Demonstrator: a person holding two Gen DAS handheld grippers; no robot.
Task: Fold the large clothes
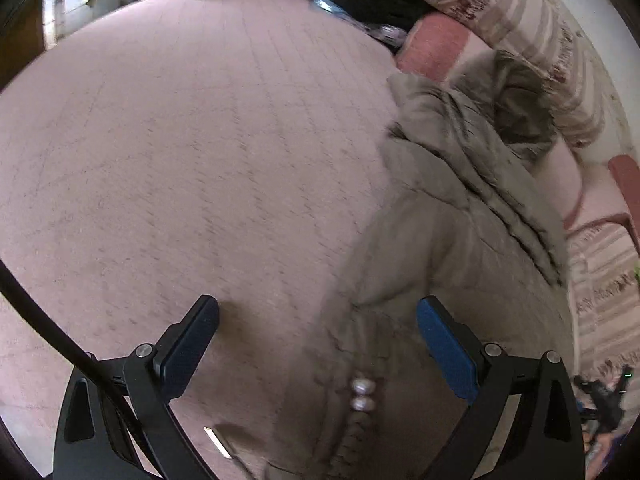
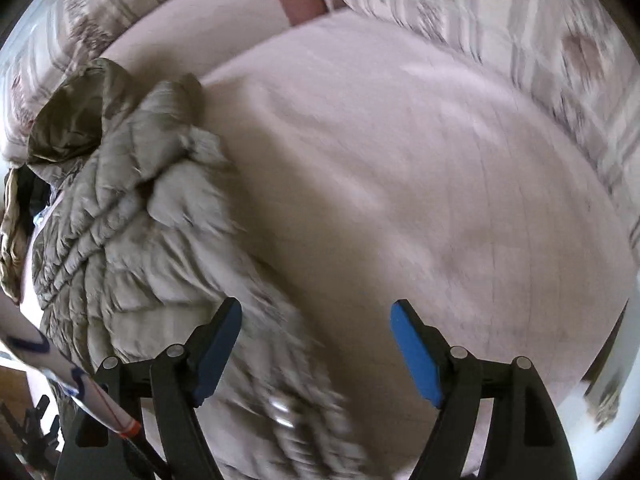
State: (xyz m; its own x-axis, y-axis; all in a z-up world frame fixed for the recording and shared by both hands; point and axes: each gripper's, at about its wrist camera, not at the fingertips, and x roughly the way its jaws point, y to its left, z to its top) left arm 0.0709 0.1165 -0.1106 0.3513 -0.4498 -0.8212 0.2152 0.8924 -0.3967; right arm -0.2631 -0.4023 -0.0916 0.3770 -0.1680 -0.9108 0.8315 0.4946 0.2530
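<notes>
The jacket [image 1: 452,216] lies bunched on the bed [image 1: 200,140], and with both the left claw [image 1: 318,320] and right claw [image 2: 316,322] spread wide and empty, its hem is best gripped at two well-separated points.

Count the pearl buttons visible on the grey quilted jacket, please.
2. Both sit on the jacket's front edge, between the open left gripper's fingers: upper pearl button, lower pearl button touching below it. Folds may hide more; the right view is too blurred.
</notes>
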